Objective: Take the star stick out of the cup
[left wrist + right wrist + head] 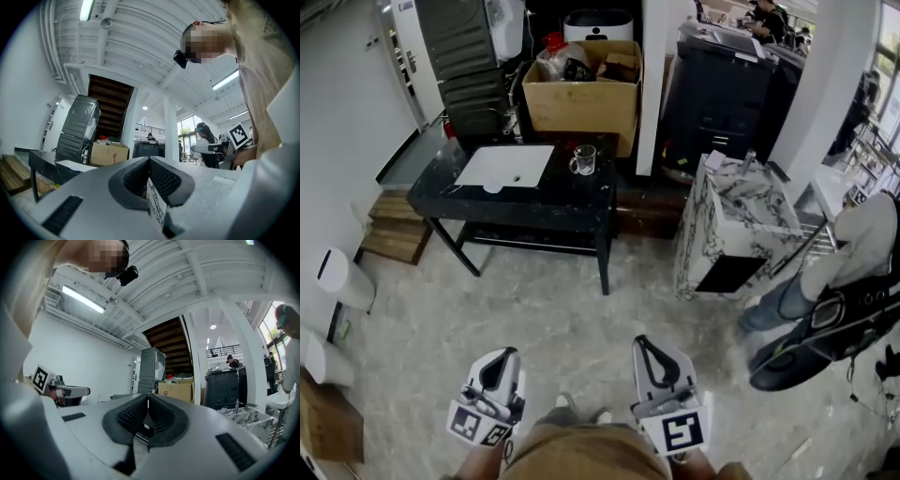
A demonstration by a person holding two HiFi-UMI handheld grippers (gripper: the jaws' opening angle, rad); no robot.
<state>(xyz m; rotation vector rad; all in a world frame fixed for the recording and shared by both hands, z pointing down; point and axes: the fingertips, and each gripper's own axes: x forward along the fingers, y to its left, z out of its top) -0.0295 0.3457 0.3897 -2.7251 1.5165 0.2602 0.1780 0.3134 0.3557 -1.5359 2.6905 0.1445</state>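
A clear glass cup (583, 159) with a handle stands on the black table (562, 208) far ahead of me. I cannot make out a star stick in it at this distance. Both grippers are held low, close to my body and well short of the table. My left gripper (506, 354) has its jaws together with nothing between them, and its own view shows the same (150, 160). My right gripper (640, 341) is likewise shut and empty (148, 398). Both point up and forward toward the room.
A white sheet (504, 166) lies on the table left of the cup. Behind it sits a cardboard box (581, 98). A marble-patterned block (733, 225) stands to the right, wooden steps (394, 230) to the left, and a seated person (848, 291) at far right.
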